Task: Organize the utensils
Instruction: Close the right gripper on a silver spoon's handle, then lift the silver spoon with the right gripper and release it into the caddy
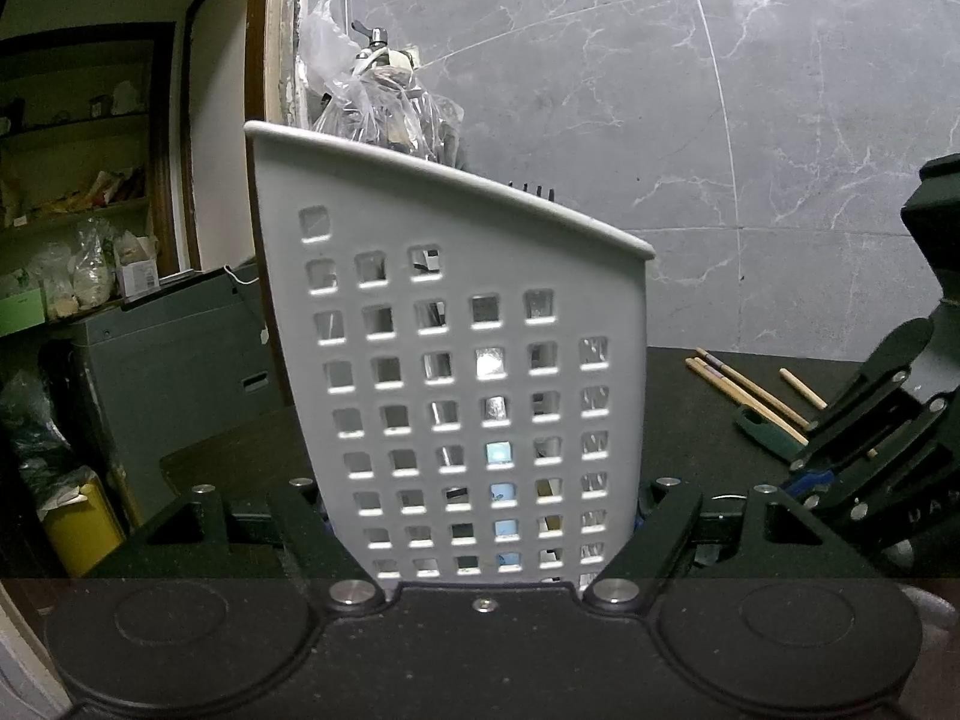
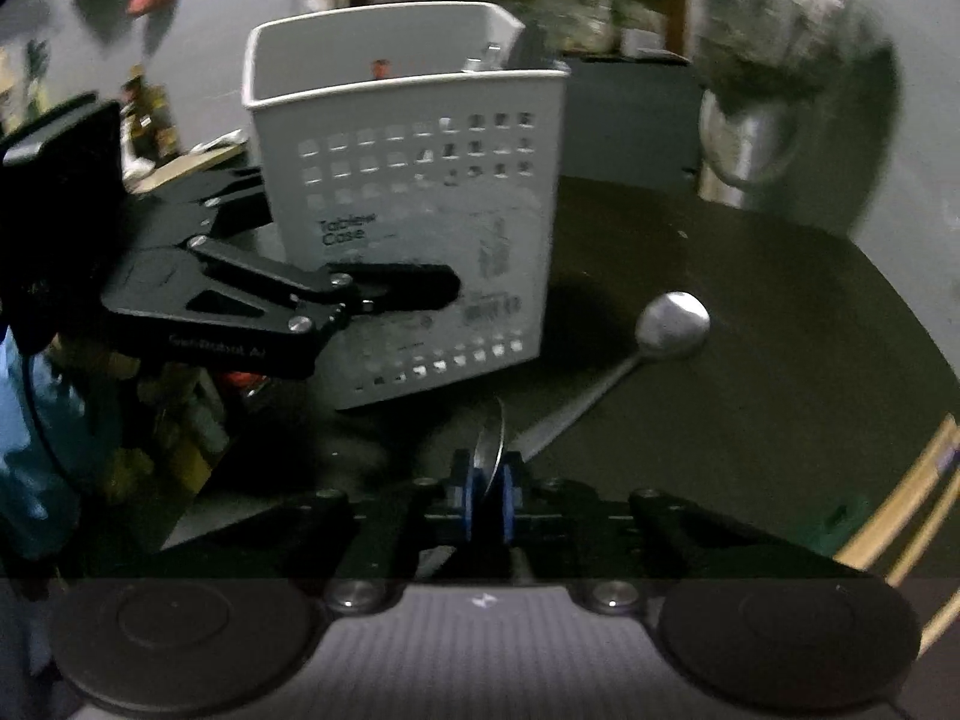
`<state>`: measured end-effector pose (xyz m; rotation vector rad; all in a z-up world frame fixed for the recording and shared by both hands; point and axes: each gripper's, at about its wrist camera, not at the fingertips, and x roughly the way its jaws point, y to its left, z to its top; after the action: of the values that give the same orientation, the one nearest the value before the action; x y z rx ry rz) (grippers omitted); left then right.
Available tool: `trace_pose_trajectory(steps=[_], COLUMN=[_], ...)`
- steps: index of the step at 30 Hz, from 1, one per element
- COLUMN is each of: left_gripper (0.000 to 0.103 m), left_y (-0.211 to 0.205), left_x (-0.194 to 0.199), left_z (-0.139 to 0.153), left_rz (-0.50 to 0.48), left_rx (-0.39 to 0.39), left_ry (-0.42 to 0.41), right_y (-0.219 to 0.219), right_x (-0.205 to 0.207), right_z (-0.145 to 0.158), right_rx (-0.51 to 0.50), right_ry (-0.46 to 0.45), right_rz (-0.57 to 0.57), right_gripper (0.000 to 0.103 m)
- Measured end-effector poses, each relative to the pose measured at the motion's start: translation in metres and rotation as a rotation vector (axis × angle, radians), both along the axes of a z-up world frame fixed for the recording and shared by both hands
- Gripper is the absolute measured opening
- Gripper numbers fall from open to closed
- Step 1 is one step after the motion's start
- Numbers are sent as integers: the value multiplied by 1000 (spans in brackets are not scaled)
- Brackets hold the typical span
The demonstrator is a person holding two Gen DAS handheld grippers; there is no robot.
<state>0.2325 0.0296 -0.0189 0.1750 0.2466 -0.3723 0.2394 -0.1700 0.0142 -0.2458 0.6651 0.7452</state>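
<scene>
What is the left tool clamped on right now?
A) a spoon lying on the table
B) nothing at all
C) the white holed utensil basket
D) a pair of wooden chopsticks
C: the left tool has its fingers pressed against opposite sides of the white holed utensil basket, holding it on the dark table.

My left wrist cam sits nearly level, right up against the white perforated plastic utensil basket (image 1: 468, 372), filling frame centre. My right wrist cam tilts down at the dark tabletop (image 2: 750, 312) from further back. Both share basket, table and wooden chopsticks (image 1: 750, 390).
</scene>
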Motion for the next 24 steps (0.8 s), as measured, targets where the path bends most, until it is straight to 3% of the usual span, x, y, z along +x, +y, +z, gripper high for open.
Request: trace_pose_trajectory(steps=[15,19,24], left_gripper=[77,77,77], left_y=[-1,-1,-1], left_x=[-1,0,-1], left_z=[0,0,0], left_rz=[-1,0,0], left_rx=[3,2,2], left_ry=[1,1,0], right_y=[-37,-42,-43], right_x=[3,-3,-15], right_z=[13,33,68], right_rx=[182,244,301], right_ry=[101,29,-149], right_rz=[-232,-256,-276], right_gripper=[4,4,4])
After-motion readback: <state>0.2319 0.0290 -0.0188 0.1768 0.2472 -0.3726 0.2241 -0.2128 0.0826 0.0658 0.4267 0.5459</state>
